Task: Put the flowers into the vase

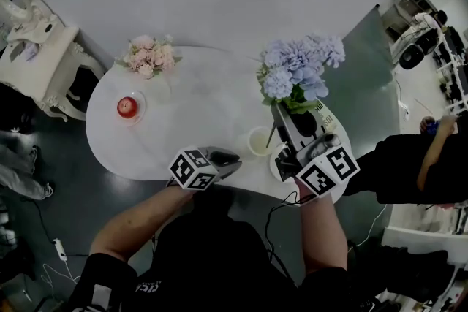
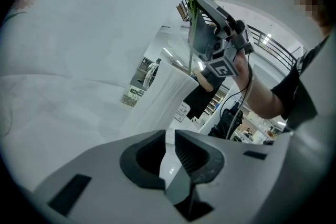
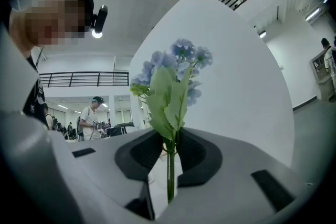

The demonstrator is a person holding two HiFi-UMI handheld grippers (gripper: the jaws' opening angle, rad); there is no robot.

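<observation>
A bunch of blue flowers (image 1: 300,69) with green leaves stands upright in my right gripper (image 1: 296,117), which is shut on its thin green stem (image 3: 170,176). The blooms (image 3: 173,68) rise above the jaws in the right gripper view. Just left of that gripper, a white vase (image 1: 258,141) stands on the round white table (image 1: 197,99). My left gripper (image 1: 235,159) lies low at the table's front edge, pointing at the vase (image 2: 157,97). Its jaws (image 2: 169,136) stand almost closed with a narrow white slit between them. Whether they pinch anything is unclear.
A pink bouquet (image 1: 150,55) lies at the table's far left, and a red round object on a clear plate (image 1: 128,107) sits in front of it. A white ornate chair (image 1: 36,47) stands to the left. A person in black (image 1: 409,164) is at the right.
</observation>
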